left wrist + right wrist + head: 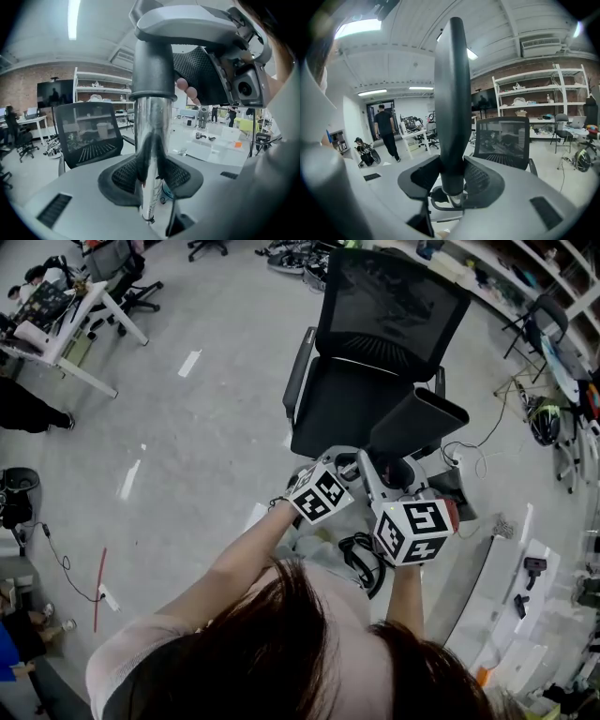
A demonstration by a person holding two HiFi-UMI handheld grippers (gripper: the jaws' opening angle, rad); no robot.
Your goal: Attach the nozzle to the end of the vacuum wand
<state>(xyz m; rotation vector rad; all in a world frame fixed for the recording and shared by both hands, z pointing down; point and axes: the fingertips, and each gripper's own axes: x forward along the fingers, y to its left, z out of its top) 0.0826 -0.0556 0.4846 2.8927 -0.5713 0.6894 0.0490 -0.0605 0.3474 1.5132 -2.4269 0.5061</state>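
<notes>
A shiny metal vacuum wand point(151, 140) with a grey collar point(152, 70) at its upper end stands upright between the jaws of my left gripper point(151, 173), which is shut on it. In the right gripper view, the dark flat nozzle point(452, 93) rises straight up, and my right gripper point(452, 176) is shut on its round neck. From the head view, both grippers are close together in front of me. The left gripper point(354, 465) holds the wand point(368, 476), and the right gripper point(398, 474) holds the nozzle point(419, 418), which points up and away over the chair.
A black mesh office chair point(375, 343) stands right behind the grippers. A black cable point(361, 554) lies coiled by my feet. White benches with tools point(525, 596) run along the right, and desks point(66, 315) stand far left. A person point(386, 131) walks in the background.
</notes>
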